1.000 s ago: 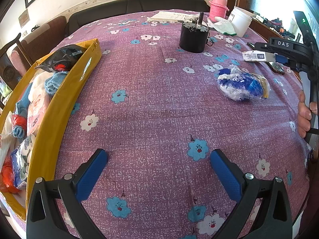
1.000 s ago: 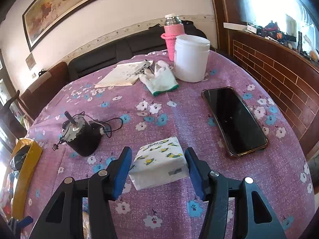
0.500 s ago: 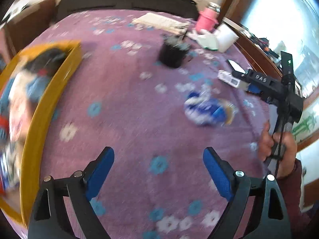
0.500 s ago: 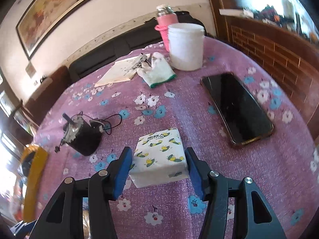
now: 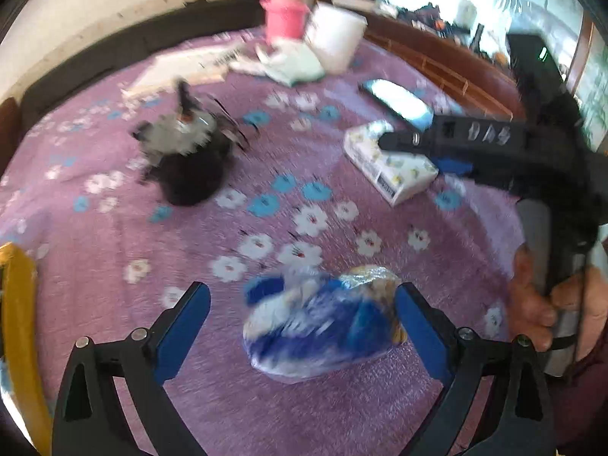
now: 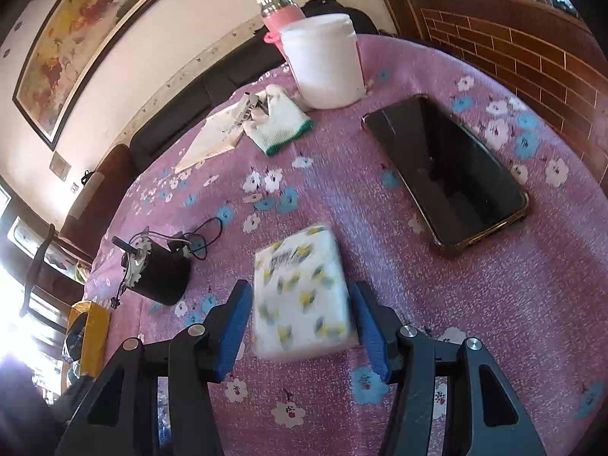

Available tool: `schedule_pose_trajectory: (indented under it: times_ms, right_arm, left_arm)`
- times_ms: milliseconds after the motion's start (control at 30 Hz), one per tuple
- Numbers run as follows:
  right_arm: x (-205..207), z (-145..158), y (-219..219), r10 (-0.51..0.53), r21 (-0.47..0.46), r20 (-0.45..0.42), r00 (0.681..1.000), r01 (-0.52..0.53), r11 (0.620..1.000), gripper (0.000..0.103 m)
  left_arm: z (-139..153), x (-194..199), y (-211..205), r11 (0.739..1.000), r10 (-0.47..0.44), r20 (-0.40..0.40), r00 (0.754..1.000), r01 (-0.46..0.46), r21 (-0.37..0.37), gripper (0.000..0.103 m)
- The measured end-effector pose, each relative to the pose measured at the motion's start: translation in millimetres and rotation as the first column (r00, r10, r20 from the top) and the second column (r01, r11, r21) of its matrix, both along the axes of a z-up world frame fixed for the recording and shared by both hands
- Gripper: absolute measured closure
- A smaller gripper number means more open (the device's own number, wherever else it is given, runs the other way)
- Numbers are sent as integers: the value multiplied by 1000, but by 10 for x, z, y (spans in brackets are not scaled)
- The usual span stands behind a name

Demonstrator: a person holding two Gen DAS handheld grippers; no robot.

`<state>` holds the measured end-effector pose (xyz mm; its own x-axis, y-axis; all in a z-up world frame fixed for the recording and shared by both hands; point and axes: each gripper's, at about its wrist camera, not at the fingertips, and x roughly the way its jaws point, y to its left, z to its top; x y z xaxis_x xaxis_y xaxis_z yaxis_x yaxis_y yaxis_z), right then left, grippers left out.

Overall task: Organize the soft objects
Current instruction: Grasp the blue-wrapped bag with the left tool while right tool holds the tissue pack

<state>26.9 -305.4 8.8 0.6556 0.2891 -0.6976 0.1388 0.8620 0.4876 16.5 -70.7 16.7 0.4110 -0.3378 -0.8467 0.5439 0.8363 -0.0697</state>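
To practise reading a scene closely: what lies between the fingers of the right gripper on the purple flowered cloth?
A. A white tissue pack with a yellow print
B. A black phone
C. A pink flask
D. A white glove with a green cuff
A: in the right wrist view the tissue pack sits between the blue pads of the right gripper, while the phone, flask and glove lie farther off.

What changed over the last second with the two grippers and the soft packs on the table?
The left gripper swung over to straddle the blue plastic bag, jaws opening, not gripping. The right gripper stayed around the tissue pack, which now looks tilted. Phone and white tub stayed put.
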Motion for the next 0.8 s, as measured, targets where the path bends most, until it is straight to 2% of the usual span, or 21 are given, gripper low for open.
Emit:
schedule_pose_trajectory:
  times_ms: [67, 133, 200, 267, 333, 367, 433, 467, 533, 600, 667, 700, 733, 800]
  right_arm:
    - [-10, 16, 13, 0, -8, 10, 1000, 0, 1000, 45]
    - [-24, 34, 40, -1, -36, 16, 1000, 2, 999, 45]
    - [-33, 42, 62, -1, -63, 16, 1000, 2, 998, 45]
    - [-25, 41, 85, -4, -95, 10, 1000, 5, 995, 45]
    - [-17, 36, 94, -14, -126, -1, 1000, 14, 992, 45]
    - [-18, 35, 86, -15, -130, -4, 1000, 15, 991, 45]
    - [-23, 30, 67, -19, -122, -4, 1000, 18, 992, 44]
    - [-16, 28, 70, -20, -129, -6, 1000, 19, 991, 44]
    - [15, 13, 105, -12, -156, -13, 1000, 10, 988, 40]
    - [47, -12, 131, -3, -172, -24, 1000, -1, 985, 30]
    - [64, -14, 168, 3, -195, -22, 1000, -8, 981, 30]
    - [68, -13, 190, 7, -206, -20, 1000, -11, 978, 30]
    - [67, -14, 217, 17, -217, -22, 1000, -22, 976, 30]
    - [47, -4, 274, 31, -251, -18, 999, -34, 967, 45]
  left_arm:
    - [-91, -45, -115, 999, -40, -6, 999, 40, 37, 6]
    - [-137, -131, -213, 995, -60, 45, 997, 56, 86, 3]
    - [-134, -158, -222, 997, -42, 49, 998, 39, 66, 3]
    - [-108, -164, -197, 999, -16, 52, 999, 13, 47, 8]
    - [-45, -167, -158, 1000, -1, 46, 999, 0, 14, 26]
    - [-13, -155, -142, 1000, 5, 34, 999, -5, -12, 30]
    - [28, -129, -117, 997, 16, 13, 1000, -15, -81, 32]
    - [25, -139, -133, 996, 21, 19, 1000, -19, -92, 32]
    - [-19, -159, -207, 997, 12, 43, 999, -9, -71, 31]
    - [-42, -176, -303, 1000, 4, 58, 998, -3, -28, 31]
    - [-19, -198, -318, 1000, 6, 58, 998, -5, -27, 43]
    - [-3, -210, -302, 999, 4, 50, 999, -2, -42, 55]
    - [5, -216, -276, 998, 8, 41, 999, -6, -59, 58]
    - [13, -253, -198, 996, 26, 37, 999, -23, -83, 60]
